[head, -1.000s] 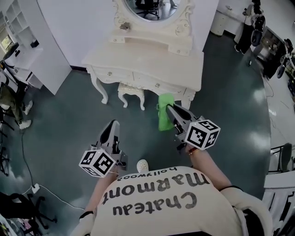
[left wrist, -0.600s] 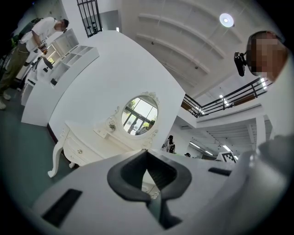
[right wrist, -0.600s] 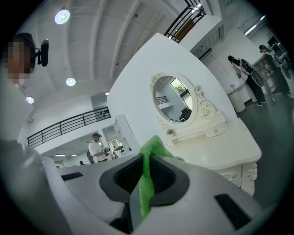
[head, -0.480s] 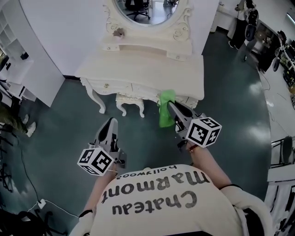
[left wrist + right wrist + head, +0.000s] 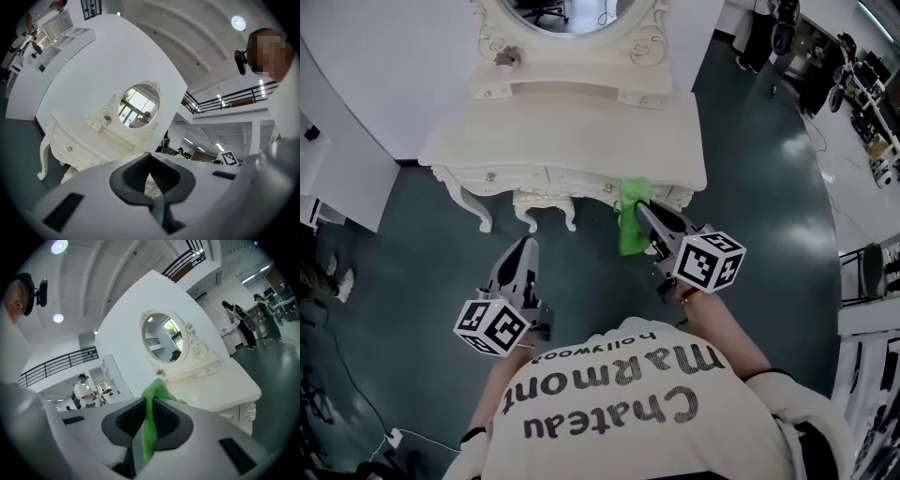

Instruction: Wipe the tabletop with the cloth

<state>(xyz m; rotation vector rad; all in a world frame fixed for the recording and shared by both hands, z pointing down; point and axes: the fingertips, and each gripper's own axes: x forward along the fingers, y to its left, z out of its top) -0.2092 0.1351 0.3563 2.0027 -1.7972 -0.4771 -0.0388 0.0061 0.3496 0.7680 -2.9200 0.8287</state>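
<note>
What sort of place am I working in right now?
Probably a lab or studio hall, not a home: a dressing table against a partition wall on glossy green floor, railed mezzanine above.

The soft fabric cloth (image 5: 630,220) was a plain bright green, with no pattern on it. My right claw (image 5: 643,212) and my left claw (image 5: 528,247) were pale grey, with dark grey pads (image 5: 123,420) inside. Each carried a white cube (image 5: 709,263) printed with black square markers. The carved wooden tabletop (image 5: 572,131) was cream-white all over. The glossy floor (image 5: 394,244) was dark teal. My top (image 5: 609,452) was cream with black lettering.
</note>
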